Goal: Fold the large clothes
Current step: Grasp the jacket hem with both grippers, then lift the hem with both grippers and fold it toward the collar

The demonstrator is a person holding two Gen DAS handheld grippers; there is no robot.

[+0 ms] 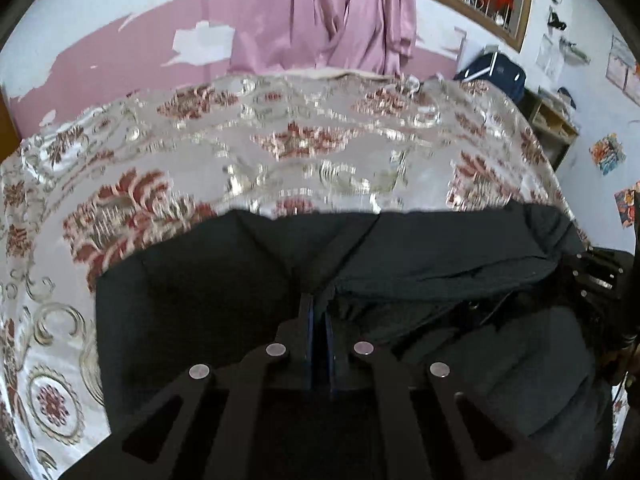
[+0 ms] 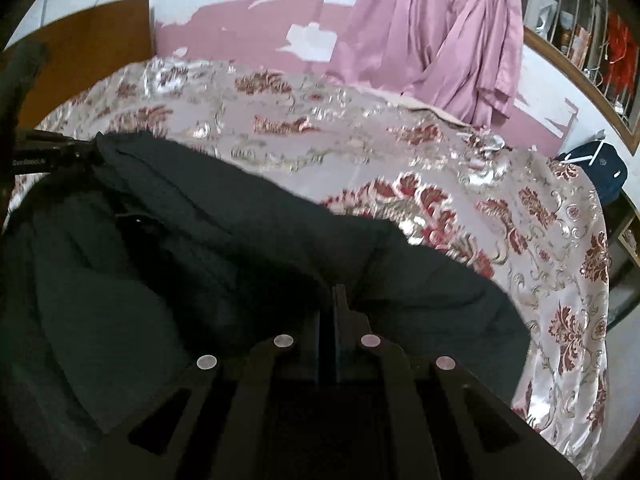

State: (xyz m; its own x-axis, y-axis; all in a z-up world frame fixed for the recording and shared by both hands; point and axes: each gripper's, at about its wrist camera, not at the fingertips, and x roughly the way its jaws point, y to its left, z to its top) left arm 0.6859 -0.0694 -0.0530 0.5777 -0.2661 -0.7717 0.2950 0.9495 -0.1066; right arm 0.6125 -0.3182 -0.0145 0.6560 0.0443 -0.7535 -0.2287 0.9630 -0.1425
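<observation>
A large black garment (image 1: pixel 420 264) lies on a bed with a floral silver and red bedspread (image 1: pixel 280 148). My left gripper (image 1: pixel 318 308) is shut on a fold of the black garment, which drapes ahead of it and to the right. My right gripper (image 2: pixel 334 300) is shut on another part of the same black garment (image 2: pixel 200 216). The garment hangs bunched between the two grippers. The right gripper shows at the right edge of the left wrist view (image 1: pixel 596 272), and the left gripper at the left edge of the right wrist view (image 2: pixel 44 152).
The bedspread (image 2: pixel 440 168) covers the bed beyond the garment. Pink curtains (image 1: pixel 332 16) hang behind the bed against a peeling pink and white wall. A dark blue bag (image 1: pixel 496 72) and a wooden shelf (image 1: pixel 556 120) stand at the far right. A wooden headboard (image 2: pixel 88 44) is at the left.
</observation>
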